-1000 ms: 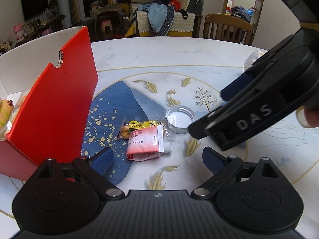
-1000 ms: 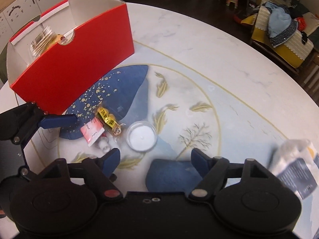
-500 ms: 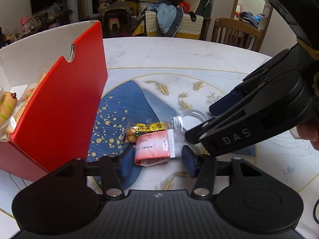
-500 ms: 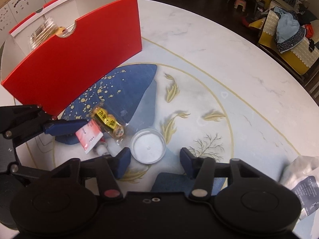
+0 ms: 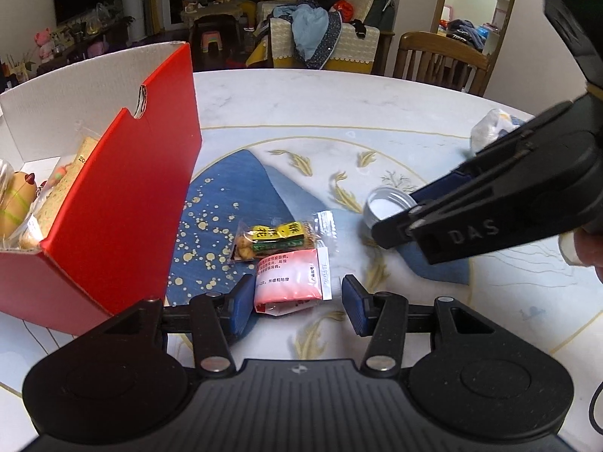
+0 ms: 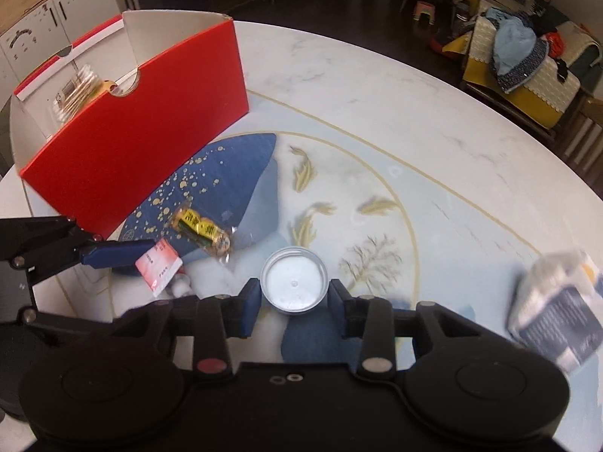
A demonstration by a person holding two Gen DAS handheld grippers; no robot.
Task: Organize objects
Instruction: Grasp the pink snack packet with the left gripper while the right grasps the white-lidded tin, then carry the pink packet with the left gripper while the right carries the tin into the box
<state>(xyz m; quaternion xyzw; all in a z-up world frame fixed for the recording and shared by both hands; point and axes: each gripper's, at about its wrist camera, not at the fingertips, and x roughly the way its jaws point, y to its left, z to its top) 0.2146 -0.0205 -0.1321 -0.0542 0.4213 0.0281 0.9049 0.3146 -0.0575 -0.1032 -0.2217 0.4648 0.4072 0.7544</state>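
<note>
Snacks and a lid lie on the round marble table [image 6: 377, 86], in front of an open red box [image 6: 143, 143] that already holds some wrapped food. In the left wrist view we see the left gripper [image 5: 297, 297] low over the table, its jaws having just been closing; the pink sachet [image 5: 292, 278] sits between the blue pads, the left pad at its edge and the right pad just beside its white end, so we cannot tell if they press it. Just behind the sachet lies a clear packet with yellow and green label [image 5: 277, 241], touching it. In the right wrist view the right gripper [image 6: 294, 297] has also just been closing its jaws, and the white round lid [image 6: 294, 282] is between the two pads, which meet its rim on both sides. A white and dark blue bag [image 6: 554, 301] rests well apart at the right, blurred.
</note>
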